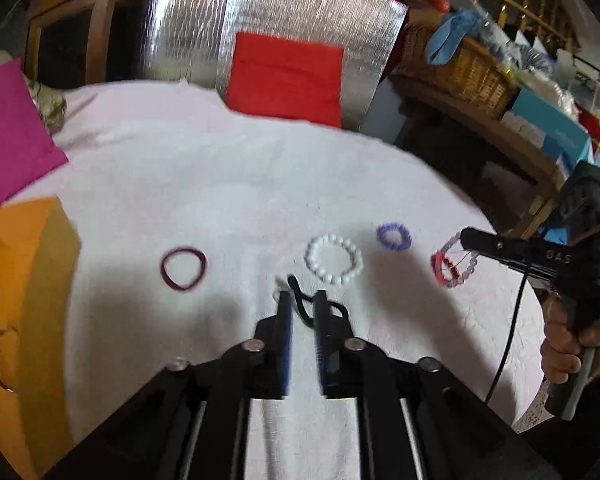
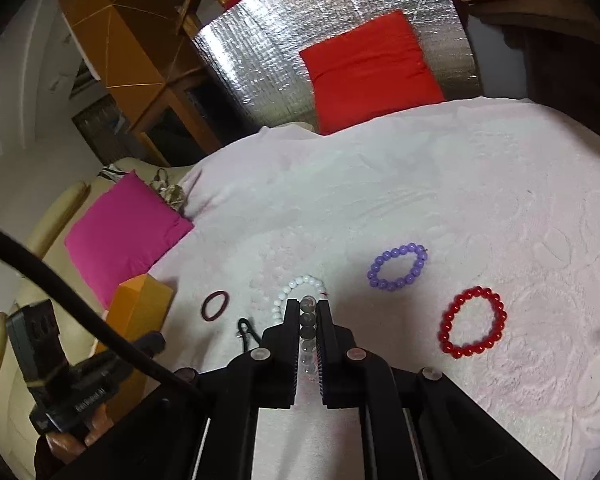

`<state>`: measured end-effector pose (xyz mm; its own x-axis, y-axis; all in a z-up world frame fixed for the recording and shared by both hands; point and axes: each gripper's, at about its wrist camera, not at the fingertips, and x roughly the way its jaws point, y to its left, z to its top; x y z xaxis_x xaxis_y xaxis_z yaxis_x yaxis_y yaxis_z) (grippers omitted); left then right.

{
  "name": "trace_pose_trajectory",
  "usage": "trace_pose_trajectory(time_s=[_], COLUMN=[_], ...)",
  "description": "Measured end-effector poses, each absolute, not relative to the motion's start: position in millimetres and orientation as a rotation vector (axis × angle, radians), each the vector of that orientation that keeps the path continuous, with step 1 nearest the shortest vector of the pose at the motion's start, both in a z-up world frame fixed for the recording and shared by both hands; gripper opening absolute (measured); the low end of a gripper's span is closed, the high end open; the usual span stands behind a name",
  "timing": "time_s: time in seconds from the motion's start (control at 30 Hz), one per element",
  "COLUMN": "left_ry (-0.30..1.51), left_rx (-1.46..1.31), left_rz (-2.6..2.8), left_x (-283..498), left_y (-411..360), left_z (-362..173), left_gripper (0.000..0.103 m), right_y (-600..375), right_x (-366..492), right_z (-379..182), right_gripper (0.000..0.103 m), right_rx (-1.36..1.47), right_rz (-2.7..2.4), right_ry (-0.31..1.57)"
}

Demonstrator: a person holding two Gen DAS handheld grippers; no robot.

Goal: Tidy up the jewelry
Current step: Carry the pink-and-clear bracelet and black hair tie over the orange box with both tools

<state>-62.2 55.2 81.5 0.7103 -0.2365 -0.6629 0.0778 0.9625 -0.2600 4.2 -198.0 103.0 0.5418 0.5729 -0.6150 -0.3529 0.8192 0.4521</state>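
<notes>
Right gripper (image 2: pixel 306 320): I've clamped the clear glass-bead bracelet (image 2: pixel 307 322), lower centre.
Left gripper (image 1: pixel 300 312): parted, empty, over black cord (image 1: pixel 300 300).
Handling: light, floppy, slippery; I pinch across beads.

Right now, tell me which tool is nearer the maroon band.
Left. The left tool hovers just right of the maroon band; the right tool, gripping a clear bracelet, is far beyond the white bracelet.

Soft indoor light; left view motion-blurred (fisheye corners black); glare on foil (image 1: pixel 268 12).
</notes>
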Motion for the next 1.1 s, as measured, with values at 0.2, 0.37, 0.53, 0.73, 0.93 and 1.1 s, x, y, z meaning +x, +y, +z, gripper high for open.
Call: trace_pose_trajectory(time_s=[0.2,0.37,0.53,0.73,0.93,1.1], left_ry=[0.773,0.817,0.836,0.865,0.815,0.738], left_rx=[-0.179,-0.167,-0.166,-0.111,-0.156,-0.171], left_rz=[-0.106,-0.059,-0.048,-0.076,-0.104,-0.112], left_x=[-43.1,-17.1,-2.9,-0.5,-16.1,-43.2], left_y=[33.6,29.4,33.4,24.1,33.5,41.9], left_z=[70.2,48.3,36.2,26.2,46.5,77.8], left_gripper=[0.071,0.071,0.048,0.008,0.006,0.006], right_y=[-206.4,-204.2,-196.2,-194.5,-191.0,-181.7], right_x=[14.3,16.1,15.1,13.9,8.4,3.4], right_z=[87.8,86.8,85.3,84.4,89.5,96.5], right_gripper=[0.008,0.008,0.008,0.008,0.008,0.008], right_rx=[0.316,0.307,0.264,0.251,0.249,0.263], right_rz=[0.498,0.501,0.516,0.514,0.526,0.558], right_ry=[0.881,0.889,0.899,0.901,0.88,0.848])
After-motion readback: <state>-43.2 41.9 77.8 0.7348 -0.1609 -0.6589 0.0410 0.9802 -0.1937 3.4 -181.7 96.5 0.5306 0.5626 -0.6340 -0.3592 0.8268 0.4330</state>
